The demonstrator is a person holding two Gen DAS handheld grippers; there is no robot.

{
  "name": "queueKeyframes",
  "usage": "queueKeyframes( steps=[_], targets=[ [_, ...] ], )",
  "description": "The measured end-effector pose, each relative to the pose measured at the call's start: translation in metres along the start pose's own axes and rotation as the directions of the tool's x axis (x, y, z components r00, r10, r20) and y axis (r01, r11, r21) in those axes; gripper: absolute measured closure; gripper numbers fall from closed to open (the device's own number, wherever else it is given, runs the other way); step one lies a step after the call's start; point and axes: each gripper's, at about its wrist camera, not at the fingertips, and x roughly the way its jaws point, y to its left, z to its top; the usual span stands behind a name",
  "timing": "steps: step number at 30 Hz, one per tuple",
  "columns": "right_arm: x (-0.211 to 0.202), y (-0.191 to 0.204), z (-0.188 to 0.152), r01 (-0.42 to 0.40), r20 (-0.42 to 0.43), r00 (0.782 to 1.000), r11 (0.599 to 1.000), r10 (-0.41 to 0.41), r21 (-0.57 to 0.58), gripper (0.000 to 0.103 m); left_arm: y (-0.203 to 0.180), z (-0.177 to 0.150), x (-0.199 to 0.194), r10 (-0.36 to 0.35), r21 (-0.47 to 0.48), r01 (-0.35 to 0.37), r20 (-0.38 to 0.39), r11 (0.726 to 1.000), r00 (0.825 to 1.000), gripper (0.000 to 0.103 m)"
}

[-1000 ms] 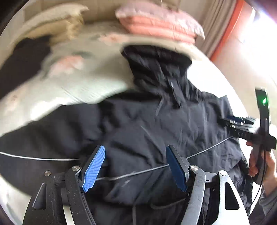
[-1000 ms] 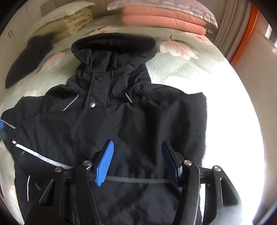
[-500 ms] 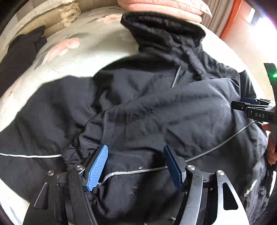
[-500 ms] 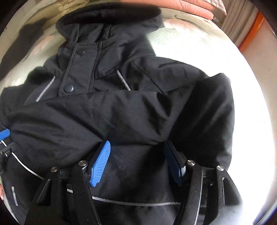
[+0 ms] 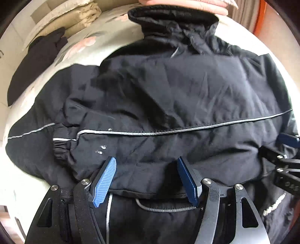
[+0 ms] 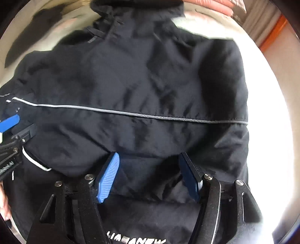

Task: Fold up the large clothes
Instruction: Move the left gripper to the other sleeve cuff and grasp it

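A large black hooded jacket [image 5: 168,97] with a thin reflective stripe lies on the bed, its lower part folded up over the chest; it also fills the right wrist view [image 6: 142,90]. My left gripper [image 5: 147,178] is open, its blue pads apart over the folded edge near the left cuff. My right gripper [image 6: 149,174] is open over the same folded edge, further right. Each gripper shows at the edge of the other's view: the right one [image 5: 286,150] and the left one [image 6: 11,125]. Neither holds any cloth.
The bed has a pale floral sheet [image 5: 88,45]. A dark garment [image 5: 37,62] and folded beige bedding [image 5: 75,16] lie at the back left. Pink folded quilts [image 5: 187,3] sit behind the hood. A curtain and an orange frame [image 6: 271,32] stand at the right.
The jacket's lower part has been folded up over the chest, hiding the front buttons. Both grippers have moved forward and lower over the fold, jaws open throughout.
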Motion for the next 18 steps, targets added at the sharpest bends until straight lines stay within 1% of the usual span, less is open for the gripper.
queueKeyframes(
  steps=[4, 6, 10, 13, 14, 18],
  targets=[
    [0.006, -0.003, 0.008, -0.001, -0.003, 1.0, 1.0, 0.001, 0.004, 0.028, 0.001, -0.001, 0.002, 0.012, -0.039, -0.012, 0.014, 0.999, 1.0, 0.033],
    [0.009, -0.005, 0.011, 0.004, 0.007, 1.0, 1.0, -0.004, -0.002, 0.023, 0.0, 0.0, 0.004, 0.02, -0.042, -0.019, 0.017, 0.999, 1.0, 0.033],
    [0.015, -0.01, 0.015, -0.001, 0.02, 1.0, 1.0, 0.001, -0.004, 0.019, 0.001, -0.001, -0.002, 0.025, -0.057, -0.024, 0.021, 0.998, 0.999, 0.033],
    [0.012, -0.01, 0.015, 0.002, 0.031, 1.0, 1.0, -0.001, -0.011, 0.018, 0.006, -0.005, -0.02, 0.031, -0.088, -0.028, 0.038, 0.996, 0.999, 0.033],
    [0.011, -0.009, 0.01, 0.001, 0.033, 0.999, 1.0, 0.0, -0.013, 0.018, 0.008, -0.006, -0.027, 0.037, -0.095, -0.032, 0.044, 0.995, 0.998, 0.033],
    [0.003, -0.007, 0.01, 0.003, 0.036, 0.999, 1.0, -0.002, -0.03, 0.019, 0.015, -0.012, -0.061, 0.064, -0.119, -0.055, 0.073, 0.991, 0.995, 0.033]
  ],
)
